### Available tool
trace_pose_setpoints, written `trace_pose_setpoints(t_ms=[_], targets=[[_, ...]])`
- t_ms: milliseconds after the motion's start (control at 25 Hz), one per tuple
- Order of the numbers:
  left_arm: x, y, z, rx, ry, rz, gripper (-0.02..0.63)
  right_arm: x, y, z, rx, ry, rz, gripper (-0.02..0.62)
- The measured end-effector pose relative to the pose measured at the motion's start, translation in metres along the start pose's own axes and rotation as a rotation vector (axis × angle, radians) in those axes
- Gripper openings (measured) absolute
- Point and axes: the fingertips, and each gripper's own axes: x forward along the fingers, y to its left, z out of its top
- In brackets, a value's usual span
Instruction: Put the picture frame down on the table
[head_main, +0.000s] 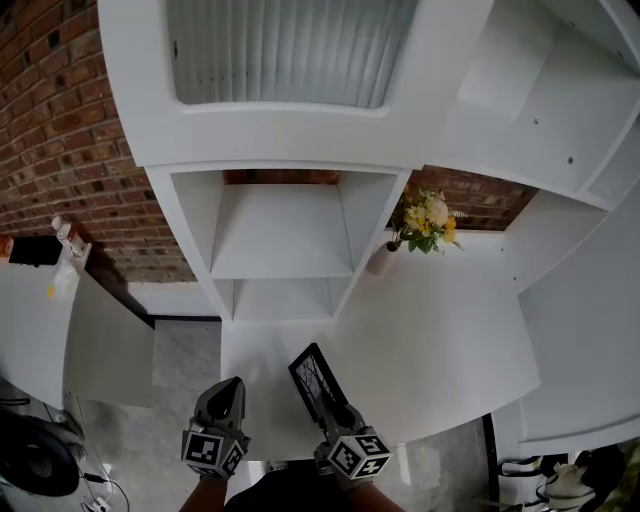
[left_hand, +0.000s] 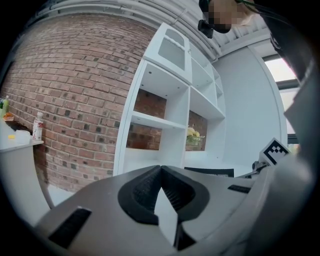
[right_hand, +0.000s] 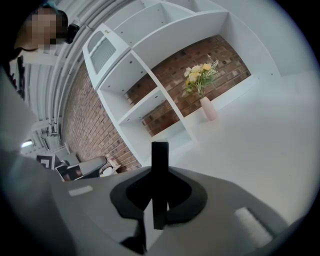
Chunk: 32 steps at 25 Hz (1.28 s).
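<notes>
Currently, head view: your right gripper (head_main: 333, 405), lower centre, pinches the picture frame (head_main: 312, 376) by its near edge. The frame stands tilted above the white table (head_main: 440, 330), lower centre of the picture, apparently not yet laid down. Your left gripper (head_main: 231, 384), just left of it, holds nothing and hangs clear of the frame, probably so as not to obstruct the lowering. White shelf unit (head_main: 280, 250) at centre; vase of yellow flowers (head_main: 425, 225) upper right of centre, well apart from the frame.

Left gripper view: fingers pressed together, nothing between them. The frame shows as a dark strip right of centre, beside your right gripper's marker cube (left_hand: 276, 149).

Right gripper view: fingers closed on the frame's thin black edge, which rises upright at centre. Gripping edge-on likely lets you tip the frame flat onto the bare table ahead. The vase sits higher in the picture, out of the way.
</notes>
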Motion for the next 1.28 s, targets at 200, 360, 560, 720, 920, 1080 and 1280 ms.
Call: trace_pose_setpoints(t_ms=[200,360,560,720,920,1080,1280], targets=[[0.001,0.007,0.005,0.017,0.001,0.015,0.008,0.009,-0.012,-0.003,0.015,0.042,-0.035,0.031],[0.0,0.008,0.006,0.018,-0.001,0.029,0.008,0.009,-0.017,-0.012,-0.018,0.09,-0.043,0.032],[0.001,0.009,0.003,0.019,0.012,0.036,0.008,0.017,-0.017,-0.017,-0.095,0.144,-0.041,0.036],[0.001,0.012,-0.001,0.024,0.013,0.047,0.008,0.019,-0.027,-0.02,-0.083,0.179,-0.062,0.052],[-0.001,0.015,0.001,0.027,0.02,0.053,0.008,0.022,-0.032,-0.02,-0.102,0.183,-0.079,0.075],[-0.001,0.021,-0.001,0.017,0.014,0.064,0.008,0.025,-0.035,-0.019,-0.153,0.195,-0.112,0.099],[-0.001,0.022,-0.002,0.016,0.025,0.064,0.008,0.025,-0.044,-0.019,-0.185,0.218,-0.167,0.148]])
